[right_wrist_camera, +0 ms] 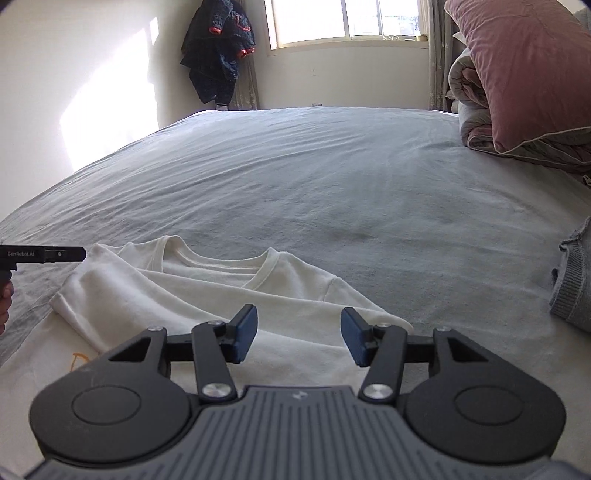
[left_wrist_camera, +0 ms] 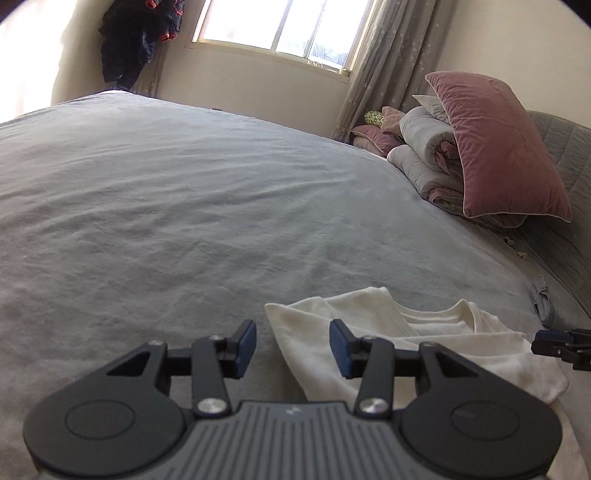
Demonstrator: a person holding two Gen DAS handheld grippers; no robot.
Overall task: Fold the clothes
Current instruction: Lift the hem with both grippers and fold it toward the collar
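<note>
A cream white T-shirt (right_wrist_camera: 207,295) lies partly folded on the grey bedsheet (right_wrist_camera: 332,177), collar toward the far side, one sleeve laid across its front. My right gripper (right_wrist_camera: 299,336) hovers open just above the shirt's near right part, nothing between its blue pads. My left gripper (left_wrist_camera: 293,345) is open too, over the shirt's (left_wrist_camera: 424,343) left edge, holding nothing. The right gripper's tip (left_wrist_camera: 561,345) shows at the right edge of the left wrist view. The left gripper's side (right_wrist_camera: 44,254) shows at the left edge of the right wrist view.
A pink pillow (left_wrist_camera: 498,147) leans on rolled quilts (left_wrist_camera: 424,155) by the grey headboard (left_wrist_camera: 565,177). A grey knitted garment (right_wrist_camera: 572,280) lies on the bed's right side. Dark clothes (right_wrist_camera: 218,51) hang on the far wall beside the window (right_wrist_camera: 343,22). A hand (right_wrist_camera: 4,306) shows at far left.
</note>
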